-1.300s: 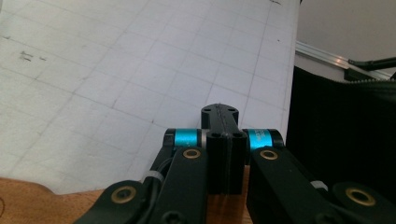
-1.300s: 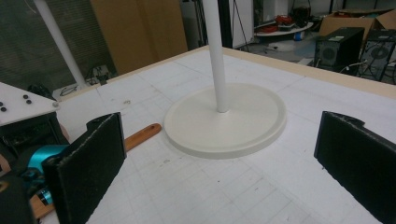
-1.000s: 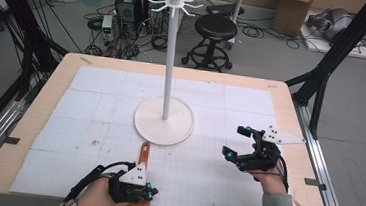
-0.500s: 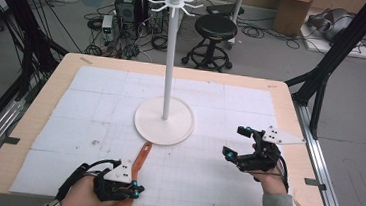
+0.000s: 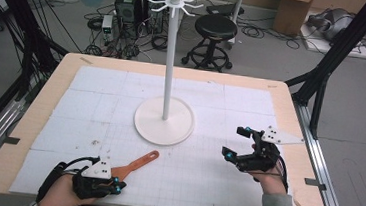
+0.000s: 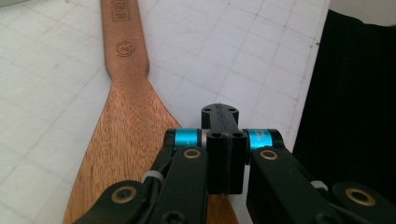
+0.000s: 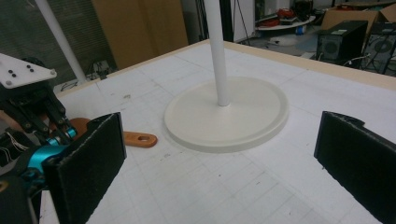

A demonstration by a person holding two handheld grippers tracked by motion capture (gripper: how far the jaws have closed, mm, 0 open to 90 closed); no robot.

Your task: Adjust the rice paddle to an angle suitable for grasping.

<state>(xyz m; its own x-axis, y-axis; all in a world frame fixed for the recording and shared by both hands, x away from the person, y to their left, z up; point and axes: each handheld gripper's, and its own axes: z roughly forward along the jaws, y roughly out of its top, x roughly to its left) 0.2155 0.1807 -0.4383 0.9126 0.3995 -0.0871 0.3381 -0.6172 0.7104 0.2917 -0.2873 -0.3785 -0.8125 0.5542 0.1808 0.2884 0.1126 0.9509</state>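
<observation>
High view, left gripper (image 5: 116,186): near the table's front edge, its tip over the broad end of the wooden spatula (image 5: 135,163); this view does not show how the jaws stand.
High view, spatula: flat on the white mat (image 5: 204,185), handle running away from the jaws toward the base of the white stand (image 5: 164,120), the handle's end short of the base.
High view, right gripper (image 5: 236,144): well apart from the spatula, jaws spread wide with nothing between them.
Left gripper view, jaws: pressed together, no gap; the spatula's (image 6: 122,116) blade passes under and to the left of them, the handle stretches ahead.
Right gripper view, jaws: wide apart, bare mat between; the stand's round base (image 7: 227,119) lies ahead between them, the spatula's holed handle end (image 7: 140,139) just beyond the left jaw.
</observation>
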